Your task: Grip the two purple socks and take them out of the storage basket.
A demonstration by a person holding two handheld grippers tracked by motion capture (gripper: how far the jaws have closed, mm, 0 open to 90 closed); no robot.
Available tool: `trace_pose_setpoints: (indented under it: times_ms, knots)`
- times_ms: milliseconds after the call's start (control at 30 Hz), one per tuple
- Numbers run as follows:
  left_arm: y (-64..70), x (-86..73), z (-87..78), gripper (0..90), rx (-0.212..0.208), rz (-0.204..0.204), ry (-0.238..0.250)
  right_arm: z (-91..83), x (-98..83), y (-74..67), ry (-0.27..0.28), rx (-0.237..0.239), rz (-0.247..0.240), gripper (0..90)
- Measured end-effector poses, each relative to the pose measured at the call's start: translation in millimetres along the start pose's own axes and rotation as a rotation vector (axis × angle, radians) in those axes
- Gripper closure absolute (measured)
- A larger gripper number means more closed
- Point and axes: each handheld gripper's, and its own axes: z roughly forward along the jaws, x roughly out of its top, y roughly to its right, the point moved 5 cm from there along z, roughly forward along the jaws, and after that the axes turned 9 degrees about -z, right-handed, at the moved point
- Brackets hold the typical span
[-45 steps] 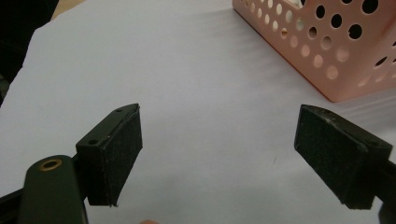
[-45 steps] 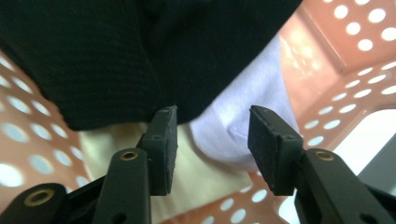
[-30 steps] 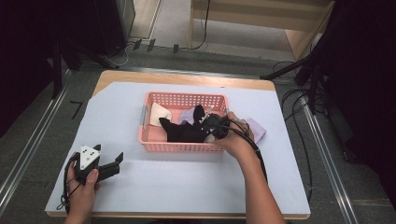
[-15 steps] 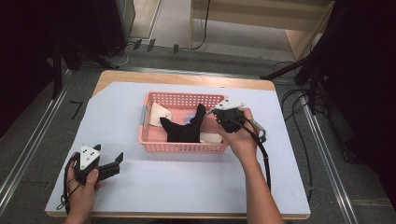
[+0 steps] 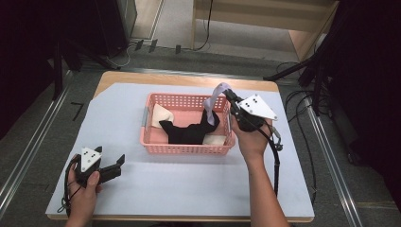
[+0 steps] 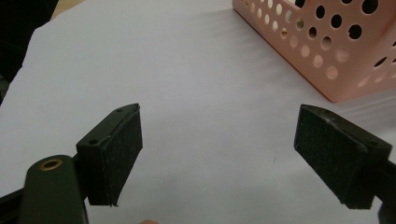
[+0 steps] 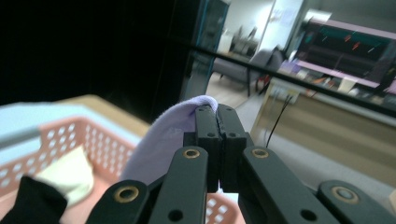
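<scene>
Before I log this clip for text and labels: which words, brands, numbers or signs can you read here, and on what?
None can be read.
Grey plate on the right tool: small dark dots, no letters.
Grey plate on the left tool: the same dots.
Dark screen in the right gripper view: coloured marks, too blurred to read.
Pink basket: no label visible.

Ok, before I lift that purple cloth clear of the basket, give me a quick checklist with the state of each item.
1. Right gripper shut on the lavender cloth: ok, fingers pinch its top edge.
2. Cloth free of the basket: not ok, its lower end hangs inside against the black garment.
3. Black garment not snagged: cannot tell.
4. Left gripper out of the way: ok, open and empty over the white sheet.
5. Drop area: ok, bare sheet in front of the basket.
</scene>
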Motion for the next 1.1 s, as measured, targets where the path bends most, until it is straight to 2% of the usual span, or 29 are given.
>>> trace_pose_setpoints:
  times_ms: [167, 233, 267, 300, 400, 500, 633, 767, 800, 833, 867, 967, 1033, 1067, 1100]
  knots:
    - [-0.2, 0.1, -1.0, 16.3, 0.0, 0.004, 0.006, -19.7, 7.7, 21.8, 0.067, -0.071, 0.019, 89.9]
    - [-0.1, 0.1, -1.1, 16.2, 0.0, 0.004, 0.006, -28.0, 7.6, 31.6, 0.077, -0.098, 0.021, 89.8]
    - [-0.1, 0.1, -1.1, 16.2, 0.0, 0.004, 0.006, -28.0, 7.6, 31.6, 0.077, -0.098, 0.021, 89.8]
    - [-0.3, 0.0, -1.4, 16.2, 0.002, 0.005, 0.0, -37.0, 5.5, 41.9, 0.082, -0.138, 0.024, 89.8]
    - [-0.3, 0.1, -1.2, 16.2, 0.004, 0.003, 0.003, -50.5, -0.9, 57.6, 0.087, -0.19, 0.023, 89.8]
    - [-0.1, 0.2, -1.1, 16.2, 0.005, 0.0, 0.008, -62.5, -13.5, 71.6, 0.07, -0.231, 0.024, 89.7]
    - [-0.3, 0.2, -1.5, 16.2, 0.007, 0.003, 0.011, -74.3, -42.1, 82.1, 0.01, -0.265, 0.028, 89.7]
    - [-0.2, 0.2, -1.2, 16.2, 0.007, 0.001, 0.011, -80.4, -73.1, 83.3, -0.057, -0.27, 0.04, 89.7]
    - [-0.2, 0.2, -1.2, 16.2, 0.007, 0.001, 0.011, -80.4, -73.1, 83.3, -0.057, -0.27, 0.04, 89.7]
    - [-0.2, 0.2, -1.2, 16.2, 0.007, 0.002, 0.011, -79.3, -86.6, 79.6, -0.091, -0.246, 0.054, 88.5]
    - [-0.2, 0.2, -1.2, 16.2, 0.008, 0.001, 0.011, -77.3, -92.8, 76.8, -0.108, -0.224, 0.054, 86.4]
    - [-0.5, 0.2, -1.6, 16.2, 0.011, 0.002, 0.012, -70.5, -108.4, 65.6, -0.152, -0.133, 0.085, 67.8]
    - [-0.4, 0.3, -2.0, 16.2, 0.01, -0.003, 0.02, -70.7, -116.5, 60.8, -0.174, -0.118, 0.094, 62.0]
    - [-0.4, 0.3, -2.0, 16.2, 0.01, -0.003, 0.02, -70.7, -116.5, 60.8, -0.174, -0.118, 0.094, 62.0]
    - [-0.4, 0.3, -2.8, 16.2, 0.011, -0.004, 0.026, -74.9, -123.6, 60.1, -0.182, -0.124, 0.122, 59.0]
